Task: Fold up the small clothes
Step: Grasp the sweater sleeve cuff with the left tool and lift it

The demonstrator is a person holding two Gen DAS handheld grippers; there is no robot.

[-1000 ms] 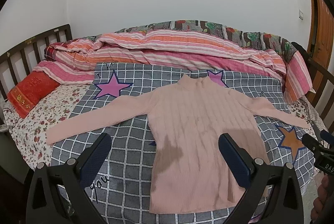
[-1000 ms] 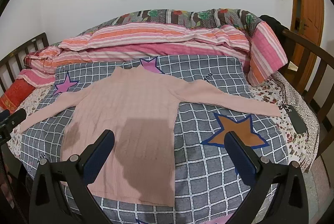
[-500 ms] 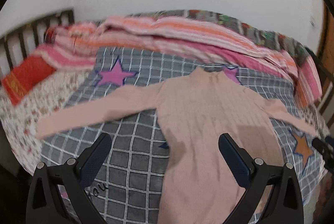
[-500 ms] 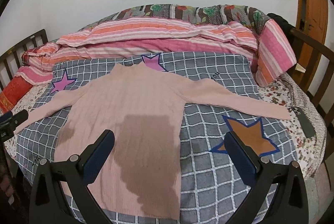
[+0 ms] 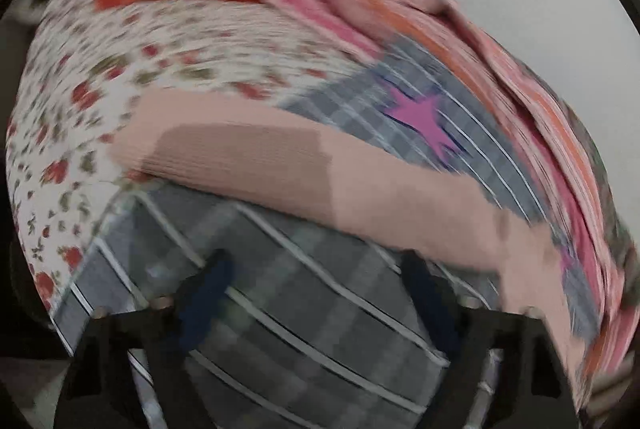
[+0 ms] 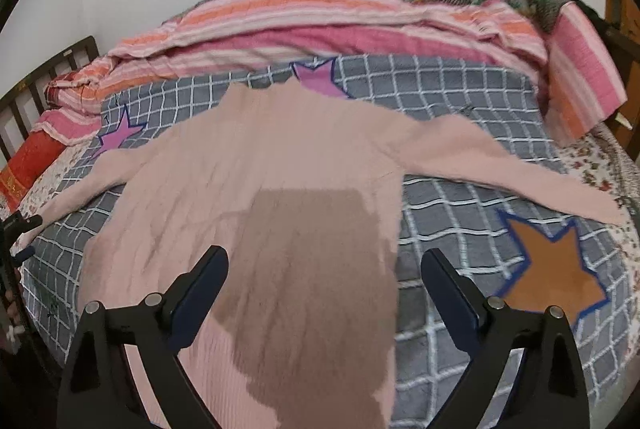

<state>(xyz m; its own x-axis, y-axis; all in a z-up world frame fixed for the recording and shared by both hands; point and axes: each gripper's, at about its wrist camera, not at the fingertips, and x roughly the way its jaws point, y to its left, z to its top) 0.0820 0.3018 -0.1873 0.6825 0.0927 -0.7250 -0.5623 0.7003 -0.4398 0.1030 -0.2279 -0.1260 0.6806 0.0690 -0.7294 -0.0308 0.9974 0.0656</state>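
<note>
Here: 1 pink sweater [image 6: 256,165] flat on bed [image 6: 460,101]; 2 grippers, left [image 5: 316,293], right [image 6: 324,281], fingers wide, empty.

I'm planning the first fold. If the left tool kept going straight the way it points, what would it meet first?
Probably the pink sweater's sleeve, which lies flat across the open left tool's line; the grey checked blanket shows nearer, between the fingers. Motion blur leaves depth unclear.
</note>
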